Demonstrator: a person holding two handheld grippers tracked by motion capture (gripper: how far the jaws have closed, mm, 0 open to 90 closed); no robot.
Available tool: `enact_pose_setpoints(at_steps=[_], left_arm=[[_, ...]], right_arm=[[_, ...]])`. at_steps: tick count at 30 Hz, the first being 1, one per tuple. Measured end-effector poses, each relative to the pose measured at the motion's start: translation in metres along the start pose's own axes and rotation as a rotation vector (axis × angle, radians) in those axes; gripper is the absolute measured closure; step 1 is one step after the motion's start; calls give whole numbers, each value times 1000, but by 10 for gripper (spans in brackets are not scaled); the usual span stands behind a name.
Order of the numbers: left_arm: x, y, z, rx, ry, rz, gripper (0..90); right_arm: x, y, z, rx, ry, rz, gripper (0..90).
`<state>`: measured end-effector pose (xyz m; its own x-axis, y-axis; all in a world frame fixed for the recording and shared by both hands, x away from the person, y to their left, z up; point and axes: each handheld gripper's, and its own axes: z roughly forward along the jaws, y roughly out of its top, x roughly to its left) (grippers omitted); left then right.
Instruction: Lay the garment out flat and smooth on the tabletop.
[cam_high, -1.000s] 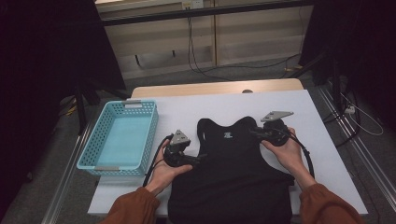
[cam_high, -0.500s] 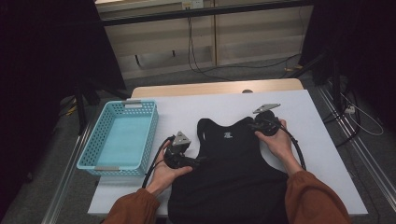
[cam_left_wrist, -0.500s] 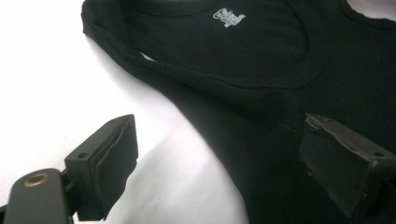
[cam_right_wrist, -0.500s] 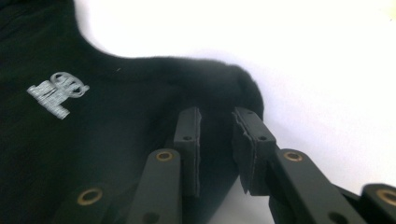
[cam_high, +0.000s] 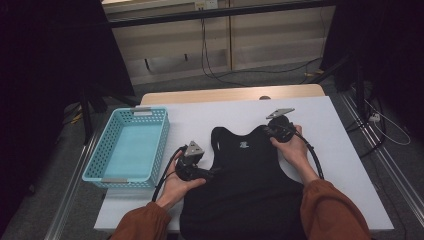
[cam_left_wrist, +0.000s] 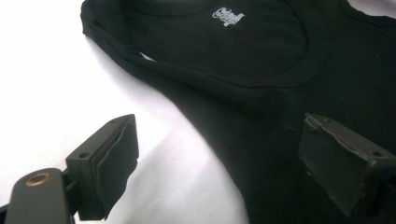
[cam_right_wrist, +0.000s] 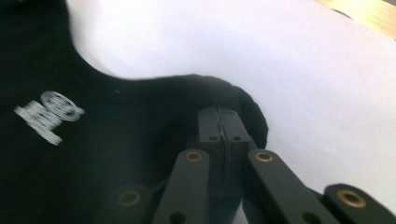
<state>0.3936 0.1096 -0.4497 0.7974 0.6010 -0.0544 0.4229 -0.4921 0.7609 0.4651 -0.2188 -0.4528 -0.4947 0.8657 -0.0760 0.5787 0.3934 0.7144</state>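
A black sleeveless top (cam_high: 245, 190) lies flat on the white table (cam_high: 200, 117), neck away from me, with a small white logo (cam_high: 243, 145) below the neckline. My left gripper (cam_high: 212, 171) rests at the top's left side edge and is open; in the left gripper view (cam_left_wrist: 219, 154) one jaw sits over the bare table and the other over the black cloth (cam_left_wrist: 261, 60). My right gripper (cam_high: 270, 131) is at the top's right shoulder strap. In the right gripper view (cam_right_wrist: 223, 116) its jaws are pressed together, with the strap's cloth (cam_right_wrist: 243, 100) bunched around their tips.
A light blue plastic basket (cam_high: 100, 170) stands on the table's left part, to the left of my left hand. A tan strip (cam_high: 225, 95) runs along the table's far edge. Cables trail from both grippers. Dark stands and floor rails flank the table.
My right gripper has moved forward and a little left, up to the right shoulder strap. The left gripper has stayed at the top's left edge.
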Motion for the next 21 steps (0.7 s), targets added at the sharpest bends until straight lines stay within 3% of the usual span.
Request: enact_pose_setpoints(at_steps=[1,6,10,21], left_arm=[[1,0,0,-1,-16,2,128],[0,0,0,2,-1,-8,129],[1,0,0,12,-13,-3,129],[2,-1,-1,6,-18,-3,129]], right_arm=[[0,1,-2,-7,7,2,900],[-4,6,-9,-48,42,42,900],[-5,12,-8,-71,77,79,900],[7,32,15,-59,90,55,900]])
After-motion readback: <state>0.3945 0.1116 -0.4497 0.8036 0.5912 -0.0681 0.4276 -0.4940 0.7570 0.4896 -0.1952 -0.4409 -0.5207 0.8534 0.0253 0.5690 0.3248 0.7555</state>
